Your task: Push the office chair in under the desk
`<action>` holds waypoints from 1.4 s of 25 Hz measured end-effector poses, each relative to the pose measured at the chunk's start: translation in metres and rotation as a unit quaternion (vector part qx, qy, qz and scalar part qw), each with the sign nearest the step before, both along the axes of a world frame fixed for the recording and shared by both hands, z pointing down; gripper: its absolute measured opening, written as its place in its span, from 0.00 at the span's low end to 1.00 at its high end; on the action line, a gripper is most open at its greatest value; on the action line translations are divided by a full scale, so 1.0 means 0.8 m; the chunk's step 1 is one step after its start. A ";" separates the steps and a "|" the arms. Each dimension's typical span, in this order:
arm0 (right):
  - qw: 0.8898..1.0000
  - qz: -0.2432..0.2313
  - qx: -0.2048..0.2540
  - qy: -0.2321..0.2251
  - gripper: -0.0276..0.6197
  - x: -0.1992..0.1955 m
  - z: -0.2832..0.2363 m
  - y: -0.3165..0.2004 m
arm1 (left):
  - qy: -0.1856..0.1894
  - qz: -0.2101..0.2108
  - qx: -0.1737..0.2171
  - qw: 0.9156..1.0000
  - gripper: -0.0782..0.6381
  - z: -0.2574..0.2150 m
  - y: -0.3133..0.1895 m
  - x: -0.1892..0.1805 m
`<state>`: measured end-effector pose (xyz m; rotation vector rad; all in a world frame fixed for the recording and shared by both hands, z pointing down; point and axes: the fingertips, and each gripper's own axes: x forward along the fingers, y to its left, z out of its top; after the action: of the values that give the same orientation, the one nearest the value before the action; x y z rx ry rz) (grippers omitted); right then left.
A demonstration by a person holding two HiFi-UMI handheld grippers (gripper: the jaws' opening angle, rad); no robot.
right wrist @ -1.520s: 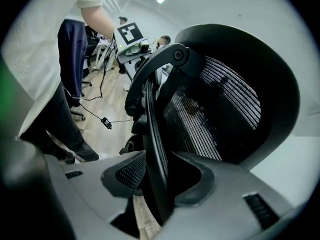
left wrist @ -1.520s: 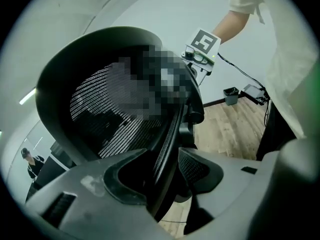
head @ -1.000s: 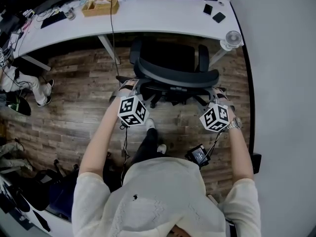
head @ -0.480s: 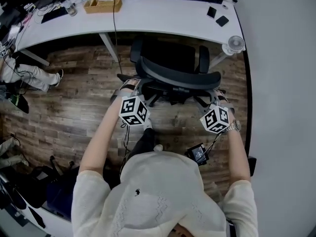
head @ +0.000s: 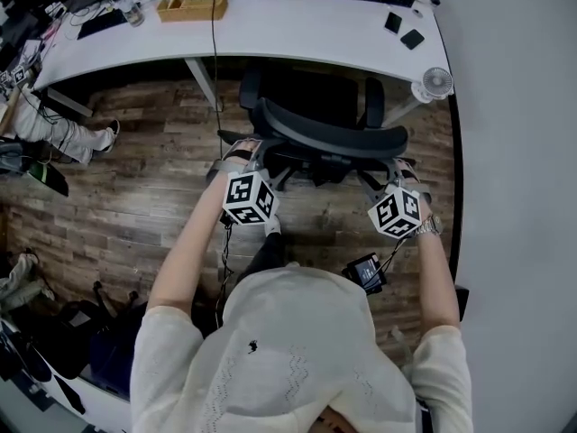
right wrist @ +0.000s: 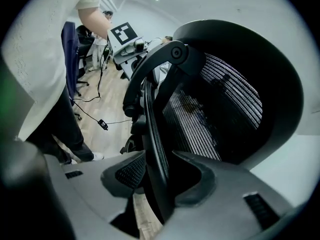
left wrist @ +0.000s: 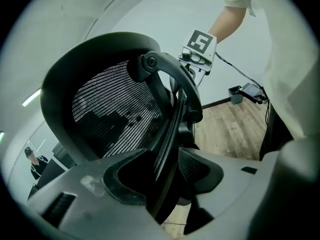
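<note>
A black mesh office chair stands at the white desk, its seat partly beneath the desk's front edge. My left gripper is shut on the backrest's left edge, and my right gripper is shut on its right edge. In the left gripper view the backrest frame runs down between the jaws of the left gripper. The right gripper view has the backrest rim clamped in the right gripper, with the mesh beyond it.
A small fan stands at the desk's right corner, close to the grey wall. A wooden box and two phones lie on the desk. A desk leg stands left of the chair. A black pack with cables hangs behind me.
Both grippers and the backrest have shifted a little toward the desk, and I have followed them. Both grips look the same.
</note>
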<state>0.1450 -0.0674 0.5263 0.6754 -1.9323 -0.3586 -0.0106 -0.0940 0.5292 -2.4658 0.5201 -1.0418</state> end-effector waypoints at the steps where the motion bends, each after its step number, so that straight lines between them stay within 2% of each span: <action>1: 1.000 0.000 0.001 0.001 0.30 -0.003 0.000 -0.003 | 0.000 0.001 0.001 1.000 0.39 0.000 -0.003 -0.003; 15: 1.000 0.012 0.011 -0.010 0.30 -0.021 0.001 -0.014 | -0.003 0.025 -0.004 1.000 0.38 0.000 -0.024 -0.019; 35: 0.999 0.027 0.010 -0.013 0.30 -0.030 -0.002 -0.059 | -0.006 0.031 0.001 0.999 0.39 -0.002 -0.072 -0.028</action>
<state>0.1206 -0.1143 0.5243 0.7477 -1.9339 -0.3384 -0.0333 -0.1515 0.5276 -2.4564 0.4364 -1.0316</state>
